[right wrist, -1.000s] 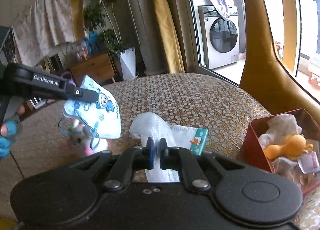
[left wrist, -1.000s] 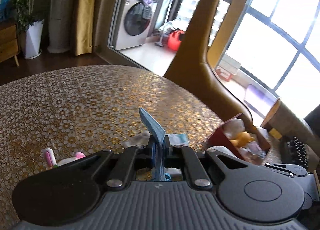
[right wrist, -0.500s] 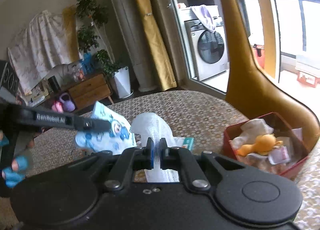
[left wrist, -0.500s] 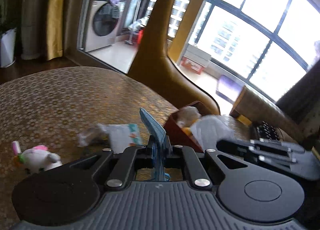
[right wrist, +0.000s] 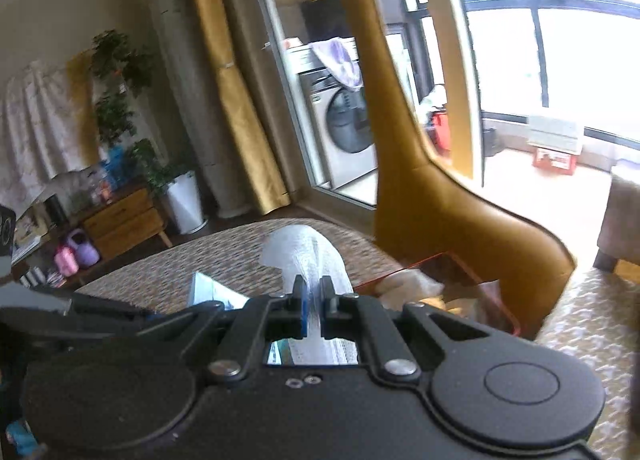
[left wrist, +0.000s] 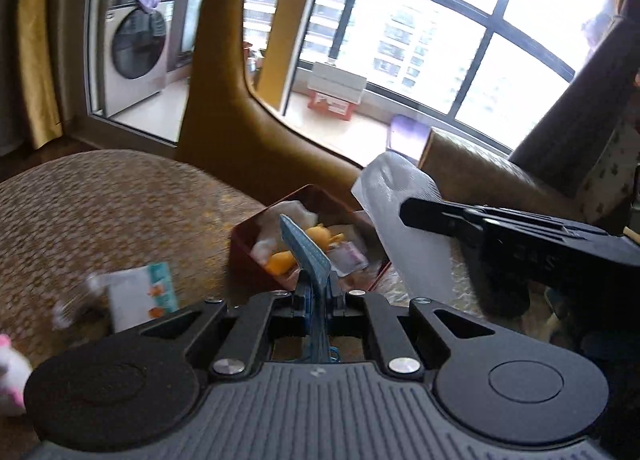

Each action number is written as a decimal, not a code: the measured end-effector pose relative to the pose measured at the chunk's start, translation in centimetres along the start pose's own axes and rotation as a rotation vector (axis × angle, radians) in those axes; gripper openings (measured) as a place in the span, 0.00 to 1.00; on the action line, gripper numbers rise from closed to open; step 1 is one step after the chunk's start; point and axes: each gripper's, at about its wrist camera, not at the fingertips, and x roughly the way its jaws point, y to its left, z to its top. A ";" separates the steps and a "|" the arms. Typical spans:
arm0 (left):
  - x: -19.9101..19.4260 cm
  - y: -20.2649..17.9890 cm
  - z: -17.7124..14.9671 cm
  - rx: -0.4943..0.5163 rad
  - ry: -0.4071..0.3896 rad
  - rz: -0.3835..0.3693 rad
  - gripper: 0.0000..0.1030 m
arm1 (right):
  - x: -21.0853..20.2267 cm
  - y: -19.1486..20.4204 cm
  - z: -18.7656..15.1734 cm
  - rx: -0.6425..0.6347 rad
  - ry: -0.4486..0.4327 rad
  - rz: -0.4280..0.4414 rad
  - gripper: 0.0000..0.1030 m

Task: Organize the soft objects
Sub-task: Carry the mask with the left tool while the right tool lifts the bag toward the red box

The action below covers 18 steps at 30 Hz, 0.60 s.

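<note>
My left gripper (left wrist: 318,294) is shut on a blue-and-white printed face mask (left wrist: 306,250), held edge-on above the table, just short of the red box (left wrist: 246,238). The box holds an orange soft toy (left wrist: 280,260) and several pale soft items. My right gripper (right wrist: 312,302) is shut on a white crinkly plastic bag (right wrist: 308,256); in the left wrist view the bag (left wrist: 404,211) hangs over the box's right side. The red box (right wrist: 460,264) lies right of the right gripper.
A white tissue pack (left wrist: 142,296) lies on the gold patterned tablecloth (left wrist: 100,203), left of the box. A pink-and-white plush toy (left wrist: 8,376) sits at the left edge. A tan chair back (right wrist: 432,199) rises behind the box.
Both grippers have swung right toward the red box, carrying the mask and the bag. The bag now hangs beside the box, and the mask is in front of it.
</note>
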 end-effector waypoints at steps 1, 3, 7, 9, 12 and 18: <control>0.7 -0.5 0.3 0.008 0.002 -0.006 0.06 | 0.2 -0.6 0.1 0.007 -0.005 -0.010 0.04; 2.0 -1.4 0.9 0.024 0.003 -0.010 0.06 | 0.6 -1.8 0.4 0.017 -0.015 -0.031 0.04; 4.7 -2.3 1.9 0.034 0.008 -0.013 0.06 | 2.0 -4.4 0.8 0.042 -0.016 -0.068 0.04; 5.9 -2.4 2.5 0.028 0.006 -0.020 0.06 | 2.9 -5.5 1.0 0.051 -0.014 -0.085 0.04; 7.7 -2.4 3.6 0.012 0.004 -0.020 0.06 | 4.4 -7.0 1.2 0.073 -0.015 -0.103 0.04; 10.6 -2.7 5.6 -0.012 -0.021 -0.051 0.06 | 7.0 -9.5 2.5 0.105 -0.036 -0.126 0.04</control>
